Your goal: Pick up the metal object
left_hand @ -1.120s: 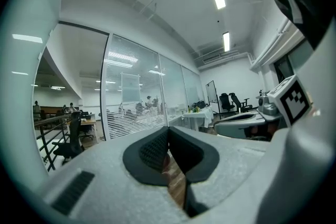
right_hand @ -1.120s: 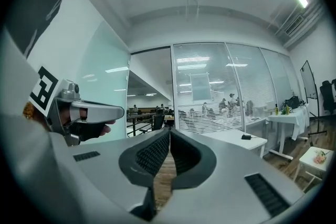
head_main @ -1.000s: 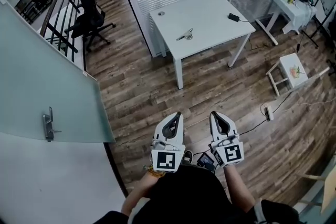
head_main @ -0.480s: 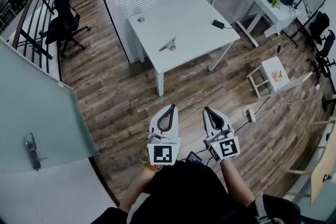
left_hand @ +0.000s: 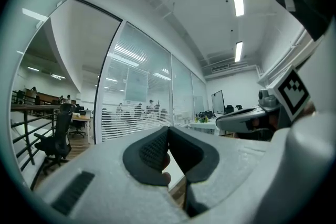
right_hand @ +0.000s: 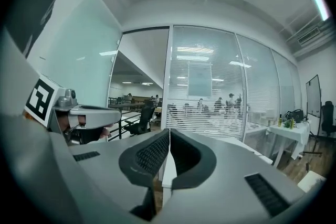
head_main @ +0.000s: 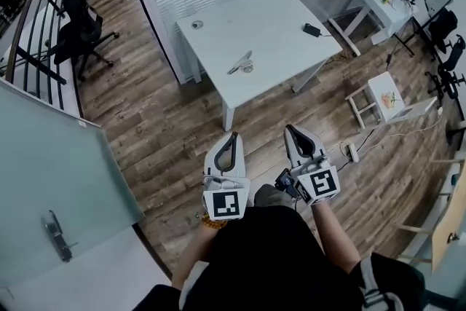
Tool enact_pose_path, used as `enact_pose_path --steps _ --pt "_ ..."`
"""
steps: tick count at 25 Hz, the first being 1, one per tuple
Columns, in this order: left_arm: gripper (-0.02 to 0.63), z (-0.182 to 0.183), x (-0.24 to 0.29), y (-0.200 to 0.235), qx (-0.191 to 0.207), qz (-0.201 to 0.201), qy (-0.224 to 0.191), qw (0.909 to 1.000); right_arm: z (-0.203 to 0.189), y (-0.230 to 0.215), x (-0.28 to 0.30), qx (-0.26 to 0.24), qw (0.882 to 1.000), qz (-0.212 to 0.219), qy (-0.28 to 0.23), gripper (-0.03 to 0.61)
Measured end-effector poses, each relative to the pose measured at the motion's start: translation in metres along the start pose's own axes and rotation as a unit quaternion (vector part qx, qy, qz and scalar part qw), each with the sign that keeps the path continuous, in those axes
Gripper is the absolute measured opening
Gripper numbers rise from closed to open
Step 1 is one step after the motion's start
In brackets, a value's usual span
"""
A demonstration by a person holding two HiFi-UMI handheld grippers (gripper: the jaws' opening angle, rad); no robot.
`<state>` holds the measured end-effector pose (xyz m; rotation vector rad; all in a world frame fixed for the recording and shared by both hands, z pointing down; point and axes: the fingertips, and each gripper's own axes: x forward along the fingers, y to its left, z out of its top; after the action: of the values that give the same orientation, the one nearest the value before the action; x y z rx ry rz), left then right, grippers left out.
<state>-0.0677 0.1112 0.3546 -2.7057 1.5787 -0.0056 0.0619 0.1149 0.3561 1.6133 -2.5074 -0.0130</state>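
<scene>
Metal object (head_main: pixel 242 64) on white counter (head_main: pixel 284 14), well apart from both grippers, ahead, nearer L side. L gripper (head_main: pixel 232 138) fingers clenched, empty. R gripper (head_main: pixel 290 130) same. Both over wood floor (head_main: pixel 167 127).

The metal object (head_main: pixel 240 63) is small, slim and silvery, lying flat and slanted near the middle of the white bench (head_main: pixel 280 22), rounder at its lower end

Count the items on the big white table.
3: small round object at the far-left corner, metal object in the middle, black adapter near the right edge. None hidden.
</scene>
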Motion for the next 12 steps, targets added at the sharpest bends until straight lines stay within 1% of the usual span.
enact_pose_path --steps 2,4,7,9,12 --pt "0.015 0.0 0.009 0.011 0.004 -0.002 -0.003 1.0 0.003 -0.004 0.013 0.008 1.0 -0.011 -0.003 0.006" --pt "0.015 -0.001 0.015 0.022 0.006 -0.002 -0.005 1.0 0.0 -0.006 0.021 0.013 1.0 -0.019 0.013 0.006" --pt "0.015 -0.01 0.024 0.038 -0.003 0.013 -0.007 0.9999 -0.004 -0.013 0.037 -0.001 0.999 -0.021 0.037 0.006" --pt "0.015 -0.016 0.032 0.044 -0.011 0.019 -0.004 0.9998 -0.008 -0.02 0.046 -0.007 0.999 -0.015 0.031 0.006" --pt "0.015 -0.022 0.045 0.048 -0.008 0.019 0.007 0.9998 -0.014 -0.035 0.057 0.003 0.999 -0.018 0.031 0.006"
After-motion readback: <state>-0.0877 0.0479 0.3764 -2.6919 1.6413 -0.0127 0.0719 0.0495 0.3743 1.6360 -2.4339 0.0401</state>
